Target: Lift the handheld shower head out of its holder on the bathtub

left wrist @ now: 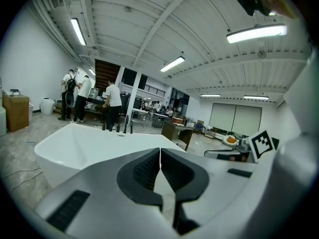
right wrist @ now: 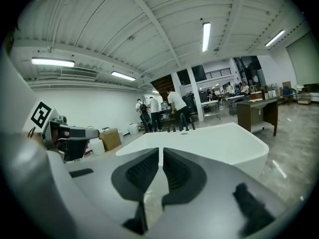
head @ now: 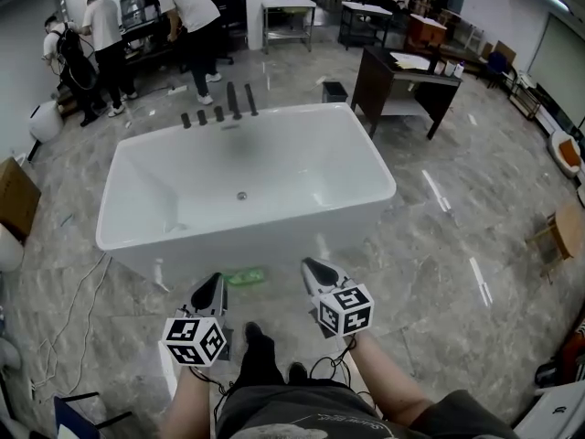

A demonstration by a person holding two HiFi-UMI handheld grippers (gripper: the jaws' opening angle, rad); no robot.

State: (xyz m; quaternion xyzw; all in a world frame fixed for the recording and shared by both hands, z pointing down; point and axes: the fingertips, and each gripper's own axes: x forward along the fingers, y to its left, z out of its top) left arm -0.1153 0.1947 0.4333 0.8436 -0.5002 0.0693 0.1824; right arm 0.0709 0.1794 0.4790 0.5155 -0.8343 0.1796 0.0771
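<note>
A white freestanding bathtub stands on the grey marble floor ahead of me. A row of black fittings rises from its far rim, the two tallest at the right end; which one is the handheld shower head I cannot tell. Both grippers are on the near side of the tub, well short of the fittings. My left gripper is shut and empty; my right gripper is shut and empty too. The left gripper view shows shut jaws before the tub and fittings. The right gripper view shows the same: gripper, tub, fittings.
A green object lies on the floor at the tub's near side. A dark desk and a black bin stand beyond the tub's right end. Several people work at benches behind the fittings. A cardboard box and loose cable are at the left.
</note>
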